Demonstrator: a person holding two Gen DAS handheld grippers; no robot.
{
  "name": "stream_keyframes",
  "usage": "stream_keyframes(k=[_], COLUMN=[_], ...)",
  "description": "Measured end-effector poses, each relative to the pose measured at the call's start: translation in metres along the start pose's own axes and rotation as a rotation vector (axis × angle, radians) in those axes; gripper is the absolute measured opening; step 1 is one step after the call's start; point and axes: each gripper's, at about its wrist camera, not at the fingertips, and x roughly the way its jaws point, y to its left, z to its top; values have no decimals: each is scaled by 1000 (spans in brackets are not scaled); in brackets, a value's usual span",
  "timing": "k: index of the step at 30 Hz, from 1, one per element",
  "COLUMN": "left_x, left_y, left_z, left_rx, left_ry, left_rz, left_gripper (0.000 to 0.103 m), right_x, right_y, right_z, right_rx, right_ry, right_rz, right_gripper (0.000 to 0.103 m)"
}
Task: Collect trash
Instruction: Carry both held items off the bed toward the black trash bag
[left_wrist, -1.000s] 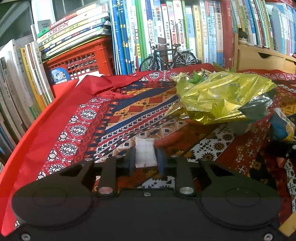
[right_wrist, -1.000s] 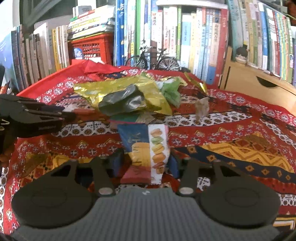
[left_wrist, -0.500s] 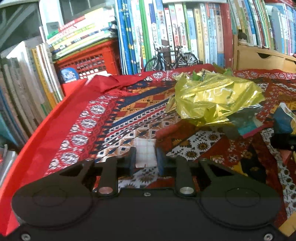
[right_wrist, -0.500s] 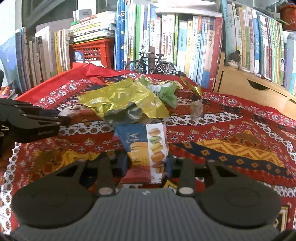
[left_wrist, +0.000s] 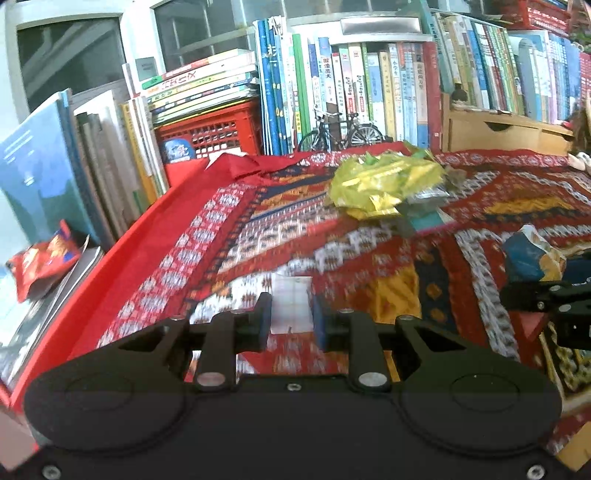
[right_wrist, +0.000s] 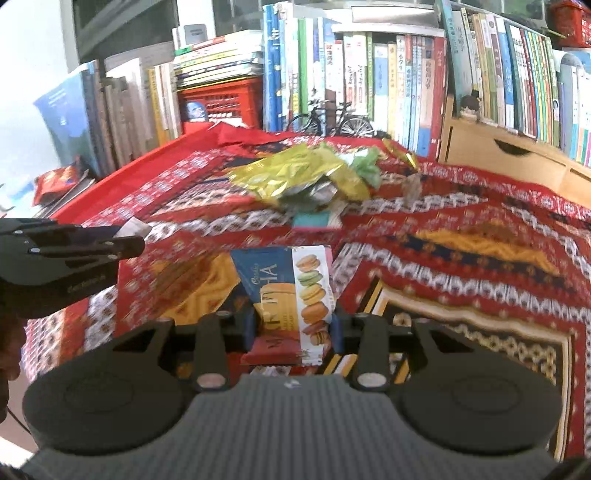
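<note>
Through your left wrist camera, your left hand-held gripper pinches one small pale scrap between its two blue pads; it stands upright, long axis running away from you, its lower end hidden behind the gripper body. The patterned cloth on the table beneath is motion-blurred, so its near motifs are hard to make out. One heap of crumpled yellow-gold wrappers lies far and slightly right; how many pieces it holds cannot be counted. At the right edge you see your right hand-held gripper, cut off by the frame, with one blue snack packet sticking out of it. One red snack bag lies off the cloth at the far left, on flat books. One model bicycle stands before the row of books, beside one red crate.

Through your right wrist camera, your right hand-held gripper is clamped on one macaron packet, its long axis pointing away from you, top edge far, bottom end tucked under the gripper body. The left hand-held gripper enters from the left with the pale scrap at its tip; only a corner shows. The yellow-gold wrappers lie far centre, a teal piece partly buried beneath them.
</note>
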Motion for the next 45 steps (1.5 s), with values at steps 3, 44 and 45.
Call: stream_keyframes(k=[3, 44, 45], left_x=[-23, -173, -173], left_y=[0, 32, 32], left_z=[-15, -184, -186], left_rx=[-14, -50, -50], left_ry=[10, 144, 151], left_rz=[7, -46, -51], left_gripper=[22, 22, 22], right_x=[-15, -106, -106], right_y=[7, 128, 130], right_z=[-12, -130, -131], right_rx=[-9, -104, -108], right_ry=[13, 134, 135], right_rz=[16, 140, 142], right_gripper=[44, 44, 44])
